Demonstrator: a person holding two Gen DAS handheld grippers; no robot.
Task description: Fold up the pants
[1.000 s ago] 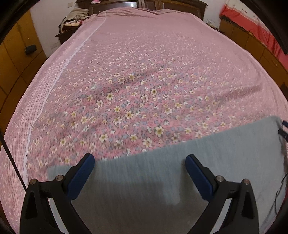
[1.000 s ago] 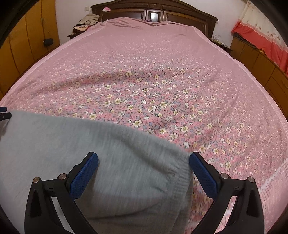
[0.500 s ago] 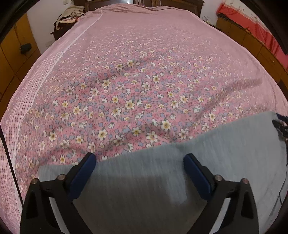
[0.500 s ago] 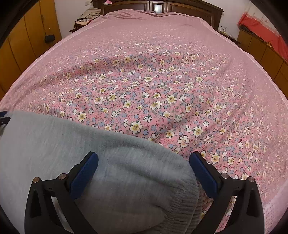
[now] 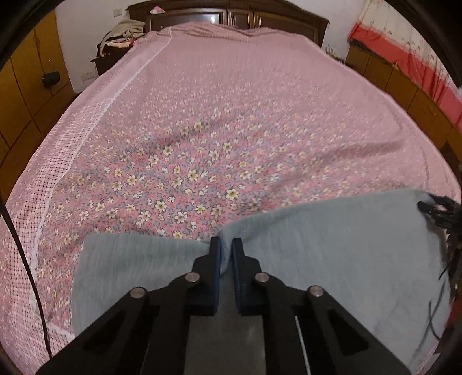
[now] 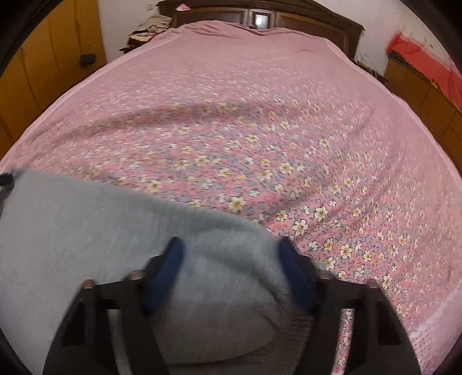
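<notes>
**A:** Where are the pants?

**B:** The grey knitted pants (image 5: 332, 245) lie across the near edge of a wide bed covered by a pink bedspread (image 5: 231, 129) printed with small white and blue flowers. In the left wrist view the grey cloth fills the lower part of the picture, from the lower left to the right edge. In the right wrist view the same pants (image 6: 86, 225) fill the lower left, with a ribbed band curving round at the bottom.

**A:** What is the left gripper doing?

**B:** The left gripper (image 5: 226, 253), black with blue pads, has its jaws drawn together and pinches a fold of the grey cloth at its far edge. The cloth puckers into a small notch just where the pads meet.

**A:** And the right gripper?

**B:** The right gripper (image 6: 231, 259) is blurred. Its jaws are closing, with a rounded hump of the grey pants between the blue pads (image 6: 170, 265). The pads sit at either side of that hump, and the blur hides whether they press on it.

**A:** What else is around?

**B:** A dark wooden headboard (image 5: 231, 17) stands at the far end of the bed. Yellow-brown wooden cabinets (image 5: 26, 86) line the left wall. A red cloth (image 5: 404, 60) hangs along the right side. A heap of clothes (image 5: 121, 34) sits beside the far left corner of the bed.
</notes>
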